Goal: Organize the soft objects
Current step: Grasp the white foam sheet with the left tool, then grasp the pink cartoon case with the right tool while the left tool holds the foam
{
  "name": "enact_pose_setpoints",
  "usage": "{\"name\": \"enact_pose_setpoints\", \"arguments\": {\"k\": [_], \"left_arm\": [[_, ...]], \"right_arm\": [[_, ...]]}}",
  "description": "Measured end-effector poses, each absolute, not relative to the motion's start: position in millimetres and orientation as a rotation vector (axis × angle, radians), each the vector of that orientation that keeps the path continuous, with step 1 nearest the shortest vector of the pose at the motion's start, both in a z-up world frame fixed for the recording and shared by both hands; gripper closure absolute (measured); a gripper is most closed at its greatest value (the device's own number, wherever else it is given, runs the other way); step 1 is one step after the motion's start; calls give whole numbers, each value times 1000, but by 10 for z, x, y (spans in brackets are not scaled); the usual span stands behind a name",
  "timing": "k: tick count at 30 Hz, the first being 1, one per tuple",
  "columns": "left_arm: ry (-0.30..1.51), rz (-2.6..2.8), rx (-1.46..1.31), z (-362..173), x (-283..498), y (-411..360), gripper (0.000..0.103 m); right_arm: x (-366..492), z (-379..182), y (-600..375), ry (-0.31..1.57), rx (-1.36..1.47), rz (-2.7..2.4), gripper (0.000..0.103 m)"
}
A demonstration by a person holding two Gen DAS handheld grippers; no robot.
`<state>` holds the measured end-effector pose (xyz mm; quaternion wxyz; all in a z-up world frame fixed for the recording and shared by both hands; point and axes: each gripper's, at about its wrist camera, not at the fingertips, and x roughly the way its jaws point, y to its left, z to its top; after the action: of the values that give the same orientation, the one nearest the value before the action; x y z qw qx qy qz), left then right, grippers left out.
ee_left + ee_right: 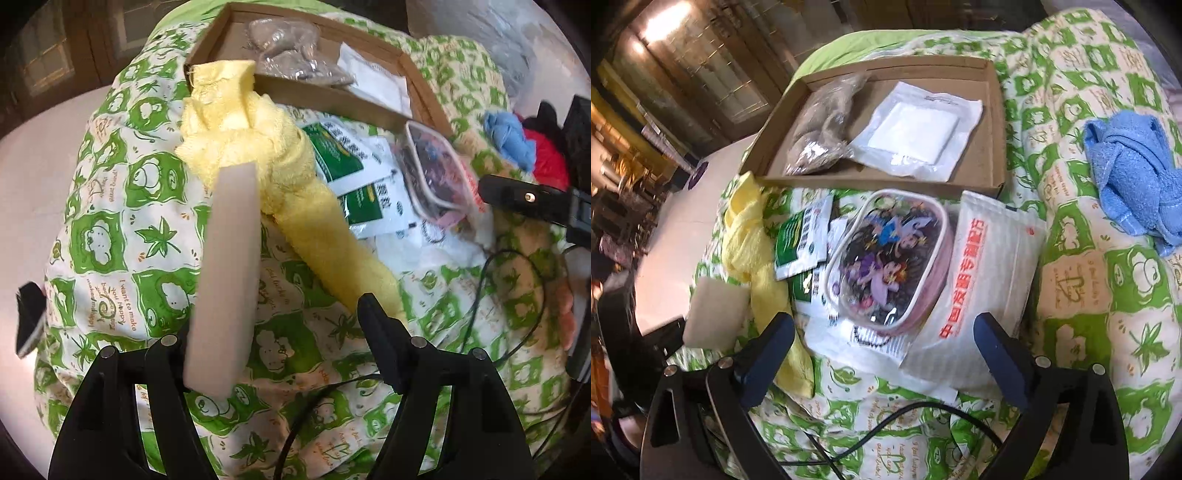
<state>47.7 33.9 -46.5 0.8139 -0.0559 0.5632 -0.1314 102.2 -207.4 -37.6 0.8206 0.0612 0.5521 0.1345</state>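
A knotted yellow towel (295,177) lies on the green-and-white quilt (122,229), its long tail running toward me. My left gripper (301,236) is open around that tail: the pale pad (225,277) stands clear on the left, and the black fingertip (373,325) is at the tail's end. In the right wrist view the yellow towel (753,266) lies at the left. My right gripper (884,332) stands open and holds nothing, above a clear cartoon pouch (886,258) and a white bag with red print (982,280). A blue towel (1134,173) lies bunched at the right.
A shallow cardboard box (871,182) at the back holds a clear bag of brownish items (820,140) and a white packet (916,129). Green-and-white sachets (801,236) lie beside the pouch. A black cable (886,424) crosses the quilt. A red cloth (550,162) lies by the blue towel (509,136).
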Motion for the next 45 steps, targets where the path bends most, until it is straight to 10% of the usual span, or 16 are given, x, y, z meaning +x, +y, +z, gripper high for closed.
{"name": "enact_pose_setpoints", "arguments": {"k": [45], "left_arm": [[1140,-320,2,-442,392,-63,30]], "right_arm": [[1116,-746,-1724,1246,96,305,21]]}}
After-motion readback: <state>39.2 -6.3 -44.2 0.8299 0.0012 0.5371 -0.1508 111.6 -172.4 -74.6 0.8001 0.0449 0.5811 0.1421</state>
